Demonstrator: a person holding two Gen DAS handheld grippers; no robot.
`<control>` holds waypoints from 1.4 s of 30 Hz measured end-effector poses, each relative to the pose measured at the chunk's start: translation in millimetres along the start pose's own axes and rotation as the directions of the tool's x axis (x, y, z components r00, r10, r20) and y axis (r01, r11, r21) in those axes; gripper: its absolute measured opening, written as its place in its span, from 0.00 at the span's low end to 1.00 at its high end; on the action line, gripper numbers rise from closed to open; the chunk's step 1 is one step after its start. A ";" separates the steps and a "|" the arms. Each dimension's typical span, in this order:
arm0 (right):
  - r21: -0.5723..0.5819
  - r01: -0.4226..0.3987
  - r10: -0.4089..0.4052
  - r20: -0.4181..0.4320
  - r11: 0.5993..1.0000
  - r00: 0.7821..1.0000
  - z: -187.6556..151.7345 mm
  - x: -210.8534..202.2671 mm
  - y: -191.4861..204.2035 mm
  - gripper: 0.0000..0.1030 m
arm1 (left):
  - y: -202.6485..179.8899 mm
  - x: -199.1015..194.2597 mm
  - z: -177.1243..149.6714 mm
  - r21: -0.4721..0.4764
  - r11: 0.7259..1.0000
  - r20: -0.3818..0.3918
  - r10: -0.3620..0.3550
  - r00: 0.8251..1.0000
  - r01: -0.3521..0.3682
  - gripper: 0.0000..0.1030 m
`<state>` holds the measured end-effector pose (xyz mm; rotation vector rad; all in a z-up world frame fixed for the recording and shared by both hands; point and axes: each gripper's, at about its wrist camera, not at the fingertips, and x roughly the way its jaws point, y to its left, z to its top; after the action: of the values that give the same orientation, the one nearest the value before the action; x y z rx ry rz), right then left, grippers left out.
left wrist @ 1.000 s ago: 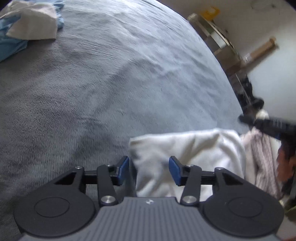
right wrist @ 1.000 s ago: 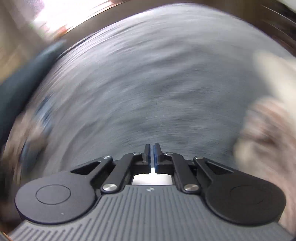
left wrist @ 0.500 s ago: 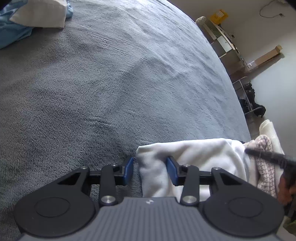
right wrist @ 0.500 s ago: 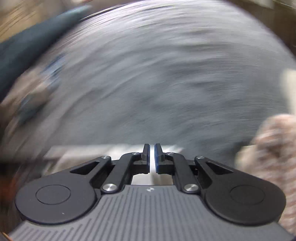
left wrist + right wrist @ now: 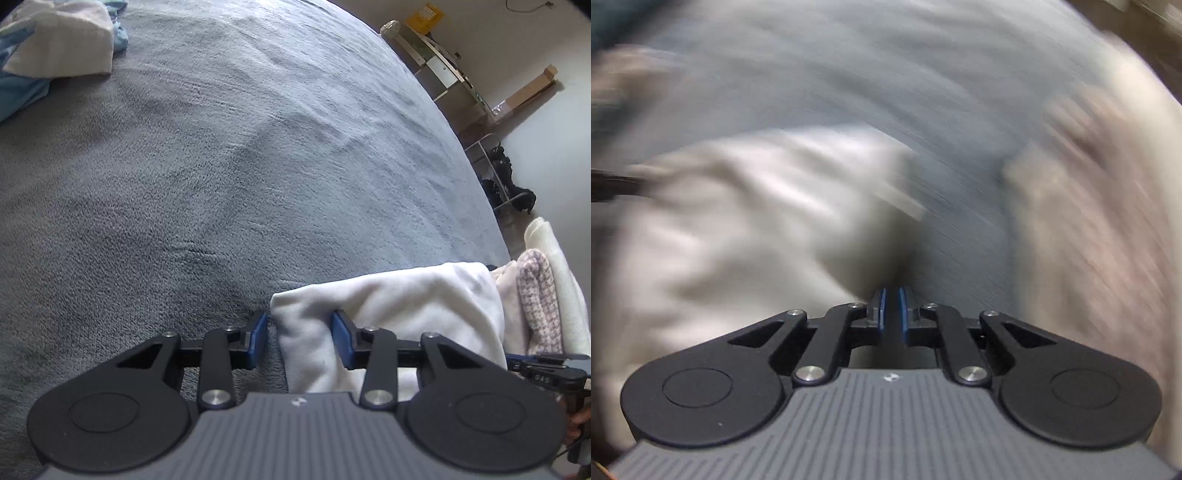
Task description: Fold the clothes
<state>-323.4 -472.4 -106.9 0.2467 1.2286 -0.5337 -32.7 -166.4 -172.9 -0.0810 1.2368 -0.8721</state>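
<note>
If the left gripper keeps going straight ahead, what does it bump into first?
Most likely the folded white cloth, whose corner already sits between the left gripper's open blue fingers; the grey fleece blanket lies just beneath.

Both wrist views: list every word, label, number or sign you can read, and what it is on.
"DAS", faint and uncertain: on the black right gripper at the left view's edge.
Yellow box on the shelf: printing too small to read.
Small white mark on the left gripper: a logo, no letters.
Right wrist view: blurred, nothing readable.
</note>
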 end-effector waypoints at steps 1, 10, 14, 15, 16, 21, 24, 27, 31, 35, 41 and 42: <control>0.043 0.006 -0.006 0.008 0.999 1.000 -3.7 -5.9 -6.8 0.10 | -3.8 -5.1 0.0 0.017 1.000 0.008 0.016 1.000 -0.016 0.40; 0.072 -0.176 0.166 0.121 0.982 0.979 -32.8 -50.3 -0.5 0.10 | -85.9 -43.3 -51.7 0.277 0.946 -0.104 -0.147 0.984 0.170 0.44; 0.051 -0.314 0.302 0.164 0.948 0.939 -50.6 -56.5 15.3 0.10 | -126.8 -10.6 -109.0 0.458 0.853 -0.310 -0.110 0.944 0.250 0.44; 0.028 -0.335 0.327 0.146 0.942 0.933 -54.9 -53.9 21.1 0.10 | -128.3 -3.5 -121.1 0.481 0.844 -0.351 -0.063 0.934 0.237 0.42; 0.006 -0.350 0.347 0.121 0.937 0.930 -60.4 -50.6 26.8 0.09 | -129.8 3.5 -133.3 0.504 0.834 -0.389 -0.014 0.921 0.225 0.40; -0.018 -0.198 0.193 -0.135 0.980 0.972 -98.4 -29.8 27.4 0.09 | -120.0 -6.6 -141.3 0.533 0.822 -0.415 0.045 0.909 0.203 0.40; 0.012 -0.169 0.169 -0.111 0.986 0.979 -94.9 -47.6 17.3 0.10 | -112.7 -15.4 -133.4 0.495 0.846 -0.415 0.028 0.909 0.200 0.40; -0.012 -0.264 0.264 0.053 0.964 0.963 -70.5 -74.9 25.2 0.10 | -119.2 -25.4 -121.3 0.481 0.850 -0.377 -0.022 0.926 0.216 0.42; -0.065 -0.379 0.385 0.157 0.923 0.909 -42.4 -68.6 59.7 0.10 | -124.5 -14.8 -123.2 0.434 0.876 -0.391 -0.027 0.920 0.211 0.44; -0.033 -0.430 0.431 -0.002 0.902 0.903 -63.8 -37.2 83.1 0.11 | -105.9 -17.9 -141.0 0.417 0.888 -0.425 0.004 0.905 0.192 0.44; -0.063 -0.449 0.447 -0.049 0.891 0.893 -57.2 -68.4 88.4 0.11 | -81.3 -43.4 -140.8 0.317 0.930 -0.426 -0.034 0.904 0.185 0.44; -0.072 -0.458 0.459 -0.003 0.886 0.889 -50.6 -74.0 91.1 0.11 | -76.9 -45.5 -141.1 0.303 0.937 -0.423 -0.029 0.905 0.171 0.44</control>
<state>-335.8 -352.8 -63.5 0.4584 1.1239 -0.0783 -195.4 -135.9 -150.8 0.3336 1.4668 -1.2242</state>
